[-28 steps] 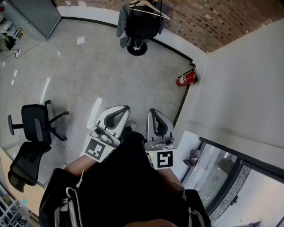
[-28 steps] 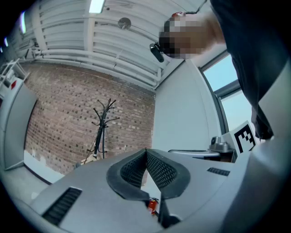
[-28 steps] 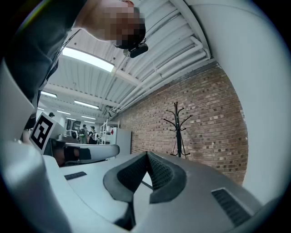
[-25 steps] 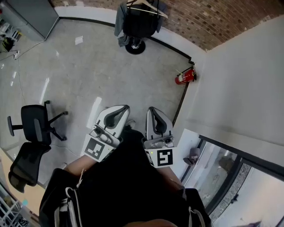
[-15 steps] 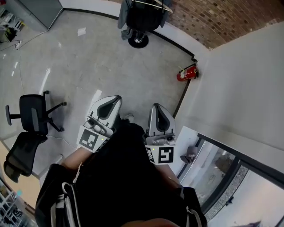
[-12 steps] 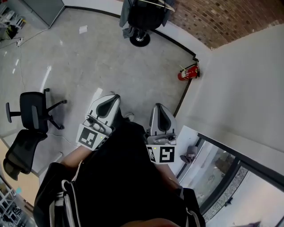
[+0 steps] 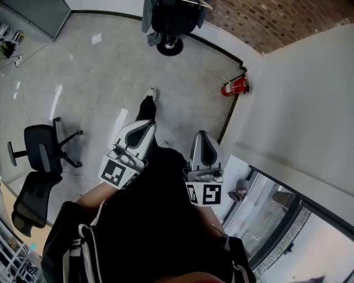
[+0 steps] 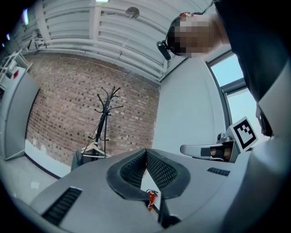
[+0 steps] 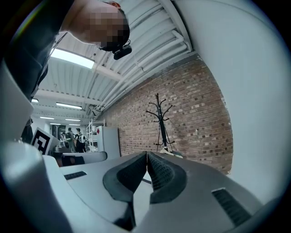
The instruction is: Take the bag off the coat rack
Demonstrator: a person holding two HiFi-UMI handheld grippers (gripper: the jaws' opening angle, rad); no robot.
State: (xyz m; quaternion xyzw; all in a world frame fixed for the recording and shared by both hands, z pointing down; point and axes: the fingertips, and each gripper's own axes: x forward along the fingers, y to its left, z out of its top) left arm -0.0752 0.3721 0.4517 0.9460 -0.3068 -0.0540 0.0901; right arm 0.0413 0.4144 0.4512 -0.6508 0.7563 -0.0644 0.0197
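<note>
Left hand-held gripper (image 7: 147,125) and right hand-held gripper (image 7: 202,136): jaws fully closed, nothing held. Far across the floor (image 7: 110,83), coat rack (image 7: 169,46) at brick wall (image 7: 265,22), top cut off. Bag indistinguishable among the dark hanging items (image 7: 175,16).

Head view: black metal coat rack (image 7: 171,25) stands at far edge of grey concrete floor (image 7: 105,77), backed by red-brown brick wall (image 7: 260,22). Red fire extinguisher (image 7: 233,86) sits to rack's R, in corner where brick meets white plaster wall (image 7: 298,110). White paper scrap (image 7: 96,38) lies on floor L of rack. Black wheeled office chair (image 7: 43,152) at far L, well apart from rack; 2nd black mesh-back chair (image 7: 29,203) just nearer camera. Grey handheld left gripper (image 7: 148,125) & matching right gripper (image 7: 202,134) side by side in foreground, btwn chairs and dark-framed glass partition (image 7: 282,215) at lower R. Person's white shoe (image 7: 148,94) on floor ahead of L gripper.
</note>
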